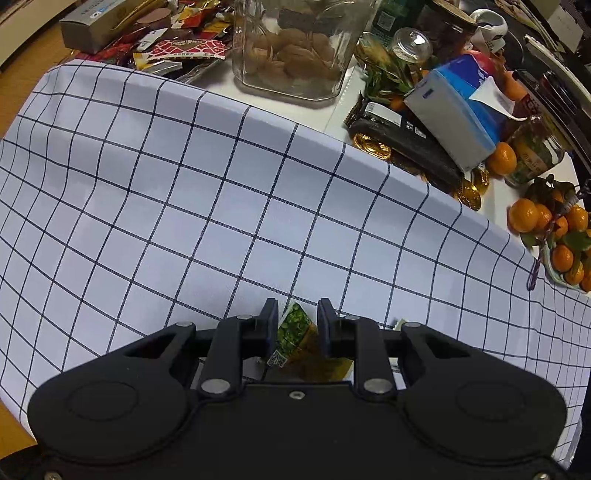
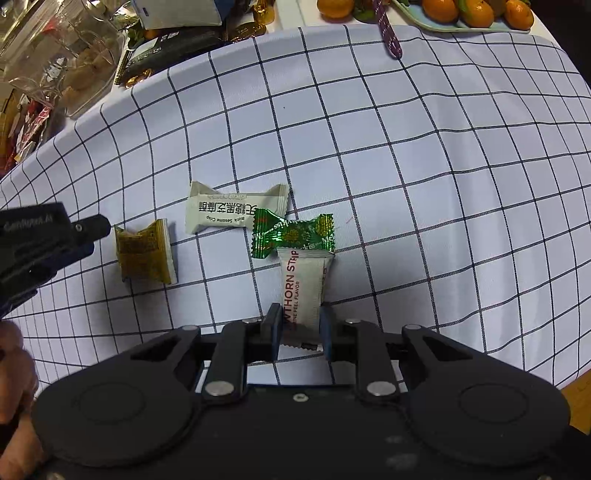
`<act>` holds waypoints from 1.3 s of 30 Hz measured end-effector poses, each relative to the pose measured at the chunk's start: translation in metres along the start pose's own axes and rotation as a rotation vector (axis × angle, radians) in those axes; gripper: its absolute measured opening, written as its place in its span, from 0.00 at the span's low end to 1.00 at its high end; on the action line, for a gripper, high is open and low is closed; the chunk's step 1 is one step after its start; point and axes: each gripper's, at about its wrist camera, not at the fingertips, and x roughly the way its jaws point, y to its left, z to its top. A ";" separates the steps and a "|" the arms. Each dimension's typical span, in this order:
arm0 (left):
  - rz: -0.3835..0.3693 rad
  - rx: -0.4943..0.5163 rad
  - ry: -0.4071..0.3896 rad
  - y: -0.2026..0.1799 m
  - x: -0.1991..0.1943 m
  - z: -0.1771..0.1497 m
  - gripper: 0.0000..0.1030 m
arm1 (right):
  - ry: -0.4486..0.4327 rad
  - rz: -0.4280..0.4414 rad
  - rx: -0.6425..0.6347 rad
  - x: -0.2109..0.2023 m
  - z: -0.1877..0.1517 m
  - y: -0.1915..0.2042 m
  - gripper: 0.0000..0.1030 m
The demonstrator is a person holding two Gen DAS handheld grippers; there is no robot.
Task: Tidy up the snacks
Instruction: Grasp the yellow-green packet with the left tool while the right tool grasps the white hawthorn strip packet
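Two tongs clamped: right tongs (image 2: 300, 325) on white crinkly hawthorn pkt (image 2: 303, 291), left tongs (image 1: 297, 325) on gold-green foil pkt (image 1: 297, 334)

Both cameras sit just behind their own gripper fingers and look steeply down, close to the checked cloth (image 1: 221, 192). The left wrist view faces across the cloth toward the glass jar (image 1: 295, 48) and the oranges (image 1: 546, 229) at the far edge. The right wrist view also shows this cloth, the jar (image 2: 62, 55) and the oranges (image 2: 469, 11).
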 end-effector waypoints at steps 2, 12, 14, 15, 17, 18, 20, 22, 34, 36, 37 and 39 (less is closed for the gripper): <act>0.010 -0.006 0.015 -0.003 0.005 0.003 0.32 | -0.004 0.006 -0.001 -0.004 0.000 0.000 0.22; 0.153 0.089 0.052 -0.009 0.020 0.003 0.32 | -0.020 0.008 0.002 -0.011 0.002 -0.013 0.22; 0.157 0.103 0.076 -0.006 0.022 0.000 0.32 | -0.021 0.009 0.010 -0.011 0.002 -0.015 0.22; 0.147 0.107 0.092 -0.003 0.023 -0.001 0.32 | -0.021 0.010 0.011 -0.011 0.003 -0.015 0.22; 0.124 0.123 0.123 0.000 0.024 -0.006 0.32 | -0.021 0.007 0.013 -0.010 0.003 -0.015 0.22; 0.118 0.134 0.133 0.001 0.024 -0.007 0.32 | -0.020 0.006 0.015 -0.010 0.003 -0.015 0.22; 0.118 0.161 0.136 0.003 0.024 -0.011 0.32 | -0.017 0.004 0.018 -0.009 0.004 -0.016 0.22; 0.123 0.169 0.122 0.006 0.020 -0.013 0.32 | -0.014 0.011 0.028 -0.009 0.005 -0.019 0.22; -0.043 0.272 0.098 -0.011 -0.004 -0.011 0.32 | 0.031 0.062 0.187 -0.010 0.021 -0.054 0.22; -0.059 0.335 0.112 -0.024 0.001 -0.016 0.32 | 0.034 0.058 0.178 -0.010 0.021 -0.053 0.22; -0.049 0.364 0.107 -0.028 0.002 -0.019 0.32 | 0.034 0.056 0.172 -0.009 0.020 -0.052 0.22; 0.006 0.419 0.067 -0.037 0.002 -0.025 0.32 | 0.034 0.054 0.160 -0.009 0.019 -0.050 0.22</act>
